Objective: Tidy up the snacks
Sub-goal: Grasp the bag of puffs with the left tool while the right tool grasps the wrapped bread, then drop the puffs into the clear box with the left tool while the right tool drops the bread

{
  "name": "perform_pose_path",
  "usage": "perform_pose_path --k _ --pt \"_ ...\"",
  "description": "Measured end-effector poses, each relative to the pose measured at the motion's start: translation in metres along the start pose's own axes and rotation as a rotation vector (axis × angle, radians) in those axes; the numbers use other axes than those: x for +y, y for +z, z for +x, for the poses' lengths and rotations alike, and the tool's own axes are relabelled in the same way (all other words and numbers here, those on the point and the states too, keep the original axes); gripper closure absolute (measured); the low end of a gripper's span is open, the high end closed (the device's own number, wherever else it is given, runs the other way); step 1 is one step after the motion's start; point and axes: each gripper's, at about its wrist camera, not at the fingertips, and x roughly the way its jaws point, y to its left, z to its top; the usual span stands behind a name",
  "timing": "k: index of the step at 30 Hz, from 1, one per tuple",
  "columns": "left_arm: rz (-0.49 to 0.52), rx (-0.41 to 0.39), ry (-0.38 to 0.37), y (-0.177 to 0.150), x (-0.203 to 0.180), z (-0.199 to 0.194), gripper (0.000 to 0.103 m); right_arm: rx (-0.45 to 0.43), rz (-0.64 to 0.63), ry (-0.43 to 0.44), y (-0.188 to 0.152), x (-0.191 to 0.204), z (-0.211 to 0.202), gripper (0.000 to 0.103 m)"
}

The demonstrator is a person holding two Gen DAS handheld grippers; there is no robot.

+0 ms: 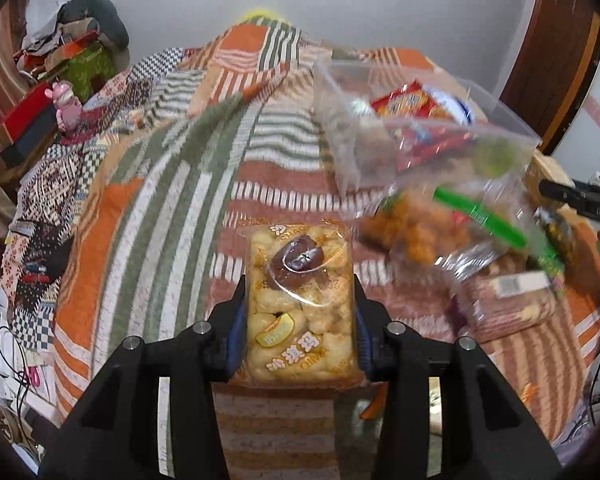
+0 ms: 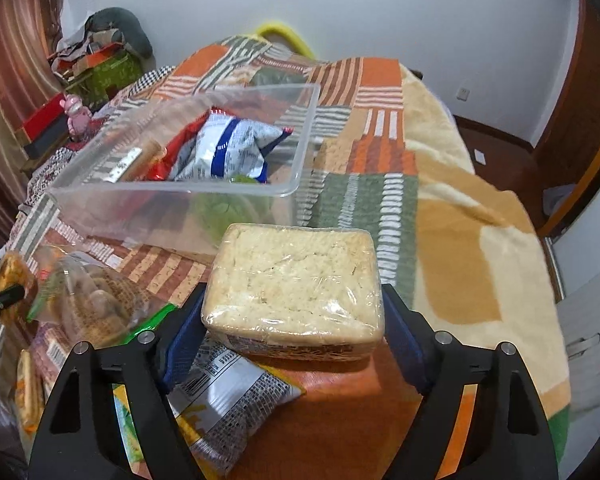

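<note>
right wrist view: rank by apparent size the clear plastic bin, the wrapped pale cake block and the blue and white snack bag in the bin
1. clear plastic bin
2. wrapped pale cake block, though it sits much nearer the camera, so its look is inflated
3. blue and white snack bag

Snack bags [image 2: 96, 300] crowd bin's [image 2: 296, 184] left; blanket [image 2: 480, 240] right clear (w/ open bin top).

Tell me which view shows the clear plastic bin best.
The right wrist view: the clear plastic bin sits sharp and nearly whole, its open rim and the packets inside visible. The left wrist view shows the bin blurred, at the right, partly behind snack bags.
</note>
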Motion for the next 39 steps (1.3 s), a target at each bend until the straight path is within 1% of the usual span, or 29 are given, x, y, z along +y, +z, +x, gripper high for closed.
perform_pose_path --k 7,13,18,23,29,33,39 --pt "-0.003 -0.089 -0.025 0.03 -0.011 -0.025 0.059 -0.08 -0.004 0.003 0.007 0.0 -0.036 0.024" --pt "0.023 -0.161 -0.043 0.06 -0.028 -0.038 0.059 -0.148 -0.007 0.021 0.024 0.007 -0.049 0.024" --pt "0.033 -0.194 -0.063 0.082 -0.039 -0.037 0.059 -0.182 -0.007 0.042 0.037 0.016 -0.05 0.024" --pt "0.041 -0.204 -0.078 0.101 -0.05 -0.028 0.059 -0.205 -0.024 0.064 0.051 0.029 -0.042 0.024" --pt "0.047 -0.193 -0.096 0.121 -0.058 -0.006 0.059 -0.202 -0.04 0.087 0.068 0.045 -0.023 0.024" --pt "0.052 -0.178 -0.103 0.134 -0.062 0.012 0.059 -0.172 -0.053 0.105 0.076 0.055 -0.001 0.024" --pt "0.062 -0.149 -0.113 0.143 -0.068 0.038 0.059 -0.117 -0.064 0.094 0.082 0.06 0.03 0.024"
